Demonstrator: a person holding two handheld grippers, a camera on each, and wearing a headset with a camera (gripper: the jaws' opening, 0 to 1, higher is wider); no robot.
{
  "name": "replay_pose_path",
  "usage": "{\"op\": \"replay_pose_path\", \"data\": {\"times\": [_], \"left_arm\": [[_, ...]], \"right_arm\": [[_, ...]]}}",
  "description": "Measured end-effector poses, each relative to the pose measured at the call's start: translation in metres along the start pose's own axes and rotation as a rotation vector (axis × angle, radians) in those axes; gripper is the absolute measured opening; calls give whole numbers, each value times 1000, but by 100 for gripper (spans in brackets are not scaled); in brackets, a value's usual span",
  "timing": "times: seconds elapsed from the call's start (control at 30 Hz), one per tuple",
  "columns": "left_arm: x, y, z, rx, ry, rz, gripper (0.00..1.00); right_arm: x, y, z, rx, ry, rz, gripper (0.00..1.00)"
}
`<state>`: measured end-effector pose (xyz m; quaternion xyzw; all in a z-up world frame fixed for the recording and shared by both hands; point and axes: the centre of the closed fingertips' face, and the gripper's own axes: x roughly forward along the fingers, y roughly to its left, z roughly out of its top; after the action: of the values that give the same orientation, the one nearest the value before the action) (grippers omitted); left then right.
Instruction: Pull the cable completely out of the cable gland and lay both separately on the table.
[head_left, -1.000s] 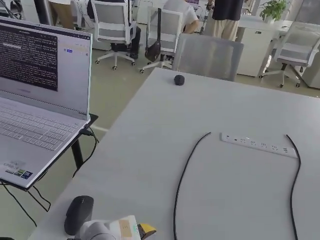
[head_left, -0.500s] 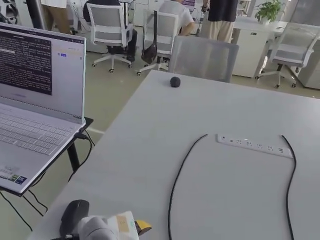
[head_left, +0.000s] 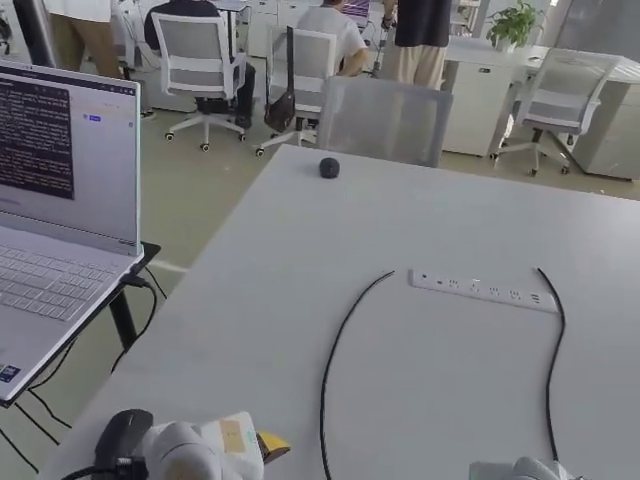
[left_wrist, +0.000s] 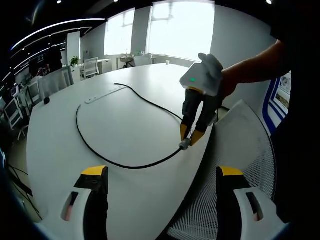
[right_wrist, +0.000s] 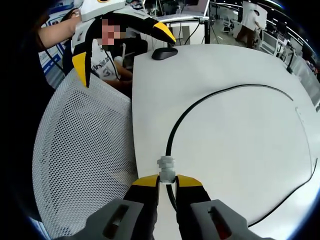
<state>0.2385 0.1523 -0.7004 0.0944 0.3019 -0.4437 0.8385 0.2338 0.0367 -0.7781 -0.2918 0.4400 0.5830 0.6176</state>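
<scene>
— How many cables have you got there?
— One cable (head_left: 335, 342), a single black loop, with one cable gland (right_wrist: 166, 167) on it.
— And your own tools?
— Two: my left gripper (left_wrist: 162, 172) and my right gripper (right_wrist: 167, 181), with two jaws on each.
— What lies on the table (head_left: 300, 230)?
— It's one table. On it I count one white power strip (head_left: 485, 292), one black mouse (right_wrist: 164, 52) and one small dark round thing (head_left: 329, 167).
— And beside it?
— One laptop (head_left: 50, 230). Further off, in the head view, I count four chairs: one grey mesh chair (head_left: 385, 120) and three white swivel chairs (head_left: 198, 50). One potted plant (head_left: 512, 22) too.
</scene>
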Motion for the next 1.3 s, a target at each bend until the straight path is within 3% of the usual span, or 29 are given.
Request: {"op": "replay_pose_path", "data": {"times": [0.5, 0.93, 1.3], "left_arm": [[19, -10, 29, 51, 7, -21, 88], [41, -21, 63, 93, -16, -53, 87], [56, -13, 89, 115, -45, -59, 83]], "right_arm": [[-37, 2, 5, 15, -41, 26, 7], [-78, -16, 34, -18, -127, -6, 7], [-97, -44, 50, -52, -165, -43, 7]]}}
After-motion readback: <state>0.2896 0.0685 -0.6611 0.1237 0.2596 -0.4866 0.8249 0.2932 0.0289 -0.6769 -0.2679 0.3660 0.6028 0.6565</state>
